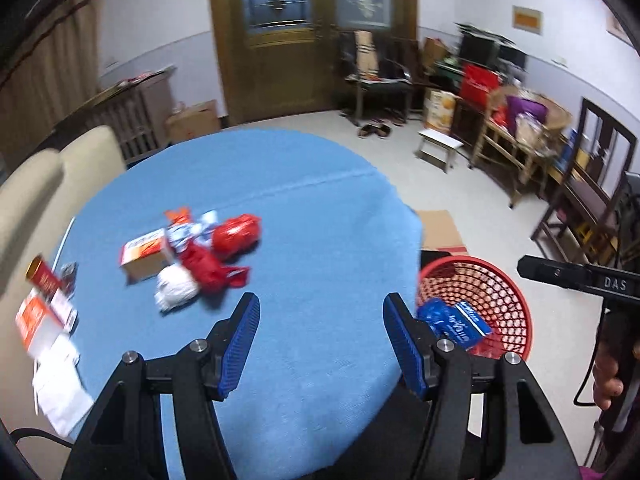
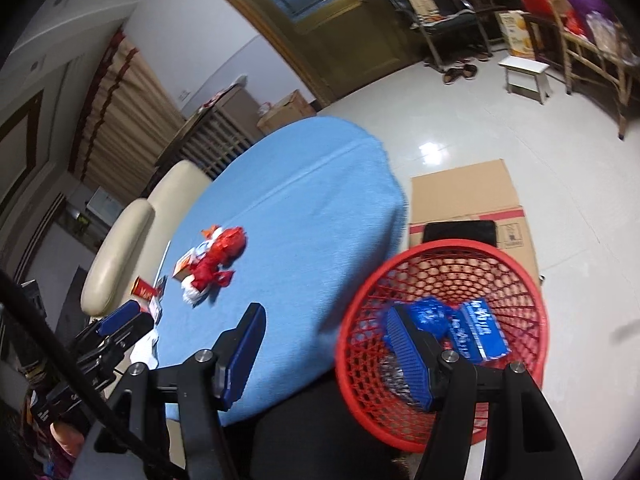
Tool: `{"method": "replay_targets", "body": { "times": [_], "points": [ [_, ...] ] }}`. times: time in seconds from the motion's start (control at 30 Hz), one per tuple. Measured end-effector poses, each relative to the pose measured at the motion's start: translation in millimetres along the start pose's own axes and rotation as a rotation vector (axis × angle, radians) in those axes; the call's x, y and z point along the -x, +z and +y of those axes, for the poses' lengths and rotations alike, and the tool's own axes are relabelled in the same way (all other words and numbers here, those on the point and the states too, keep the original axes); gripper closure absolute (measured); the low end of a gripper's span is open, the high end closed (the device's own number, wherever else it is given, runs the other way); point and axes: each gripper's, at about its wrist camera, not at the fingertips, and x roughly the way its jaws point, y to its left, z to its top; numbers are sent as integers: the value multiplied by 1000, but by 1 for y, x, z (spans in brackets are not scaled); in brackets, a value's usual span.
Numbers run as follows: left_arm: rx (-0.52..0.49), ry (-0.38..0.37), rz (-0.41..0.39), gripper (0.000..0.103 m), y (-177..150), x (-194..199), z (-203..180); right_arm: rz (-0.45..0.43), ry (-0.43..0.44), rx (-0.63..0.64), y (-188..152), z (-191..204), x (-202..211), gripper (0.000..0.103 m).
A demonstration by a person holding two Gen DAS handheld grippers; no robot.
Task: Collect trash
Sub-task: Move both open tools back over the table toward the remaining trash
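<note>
Over the blue tabletop we see left tongs and right tongs both released, empty. Red-and-white trash pile sits mid-tabletop; blue wrappers lie inside the red basket beside it.

Left tool: black linkage arms, silver pivot screws, blue ribbed finger pads. Right tool: same build, black frame, blue ribbed pads; its black body carries white "DAS" lettering in the left view. Black cable runs beside each handle.
</note>
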Motion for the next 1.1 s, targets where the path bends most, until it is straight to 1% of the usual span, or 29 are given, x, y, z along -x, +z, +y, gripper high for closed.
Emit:
{"method": "replay_targets", "body": {
  "times": [0.1,0.27,0.4,0.57,0.73,0.93,1.1],
  "points": [
    [43,11,0,38,-8,3,15,16,12,41,-4,21,-9,36],
    [101,48,-22,38,-23,13,35,40,42,102,-10,54,-22,36],
    [159,54,-9,38,-35,14,53,58,64,166,-19,81,-32,36],
    [220,81,-14,38,-47,19,73,55,72,230,-26,103,-37,36],
    [232,126,-35,38,-56,25,81,59,72,264,-31,114,-41,36],
    [262,182,-56,38,-60,31,96,72,98,262,-26,125,-48,36],
    [307,223,-47,38,-62,29,118,58,132,322,-10,155,-57,36]
  ]
}}
